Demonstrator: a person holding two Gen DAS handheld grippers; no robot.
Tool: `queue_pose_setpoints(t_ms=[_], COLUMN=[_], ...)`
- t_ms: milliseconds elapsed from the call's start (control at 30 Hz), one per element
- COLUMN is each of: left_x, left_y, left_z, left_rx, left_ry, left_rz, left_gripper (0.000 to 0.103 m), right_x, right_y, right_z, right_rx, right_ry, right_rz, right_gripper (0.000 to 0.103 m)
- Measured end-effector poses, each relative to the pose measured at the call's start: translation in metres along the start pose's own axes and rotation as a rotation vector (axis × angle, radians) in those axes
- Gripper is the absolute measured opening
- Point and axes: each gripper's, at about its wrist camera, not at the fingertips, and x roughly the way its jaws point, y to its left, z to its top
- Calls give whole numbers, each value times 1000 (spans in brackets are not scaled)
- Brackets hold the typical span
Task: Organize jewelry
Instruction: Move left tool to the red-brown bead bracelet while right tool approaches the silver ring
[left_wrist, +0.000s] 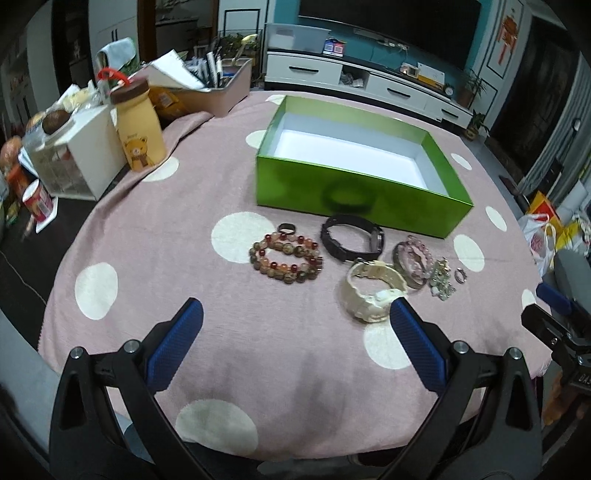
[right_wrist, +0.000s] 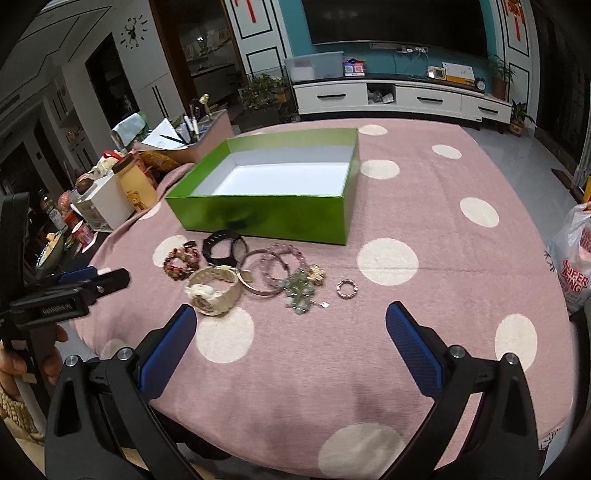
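Green glossy cardboard box (left_wrist: 354, 192) at frame centre, white inside, bare, presumably awaiting jewelry. Below it, clustered: red-and-amber bead bracelet (left_wrist: 286, 256), black strap watch (left_wrist: 351, 236), cream plastic watch (left_wrist: 373, 291). Left gripper (left_wrist: 295, 343) and right gripper (right_wrist: 291, 343), jaws spread wide, grasping nothing.

Left gripper (left_wrist: 295, 325) and right gripper (right_wrist: 291, 330), fingers wide apart

Glossy green cardboard box (left_wrist: 354, 192), matt pink cloth tablecloth (left_wrist: 184, 258), smooth white plastic watch (left_wrist: 373, 291), shiny metal bangle (right_wrist: 258, 277)
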Motion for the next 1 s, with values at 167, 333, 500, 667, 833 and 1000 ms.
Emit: queue_pose_setpoints(t_ms=[167, 333, 500, 667, 833, 1000], left_x=[16, 32, 47, 59, 68, 82], left_y=[19, 35, 41, 45, 46, 37], left_z=[-3, -4, -2, 6, 23, 33], left_rx=[-47, -90, -102, -102, -52, 35], left_ry=[10, 33, 42, 35, -8, -10], left_rz=[6, 31, 52, 40, 22, 19], left_gripper=[101, 101, 100, 88, 80, 66], right_x=[17, 33, 46, 53, 60, 68], right_y=[-19, -35, -40, -45, -46, -47], right_z=[-6, -9, -7, -5, 0, 5], right_rx=[29, 63, 79, 83, 85, 82], right_ry=[33, 56, 73, 76, 77, 86], right_rz=[-42, -57, -54, -50, -44, -46], right_gripper=[102, 99, 85, 73, 68, 60])
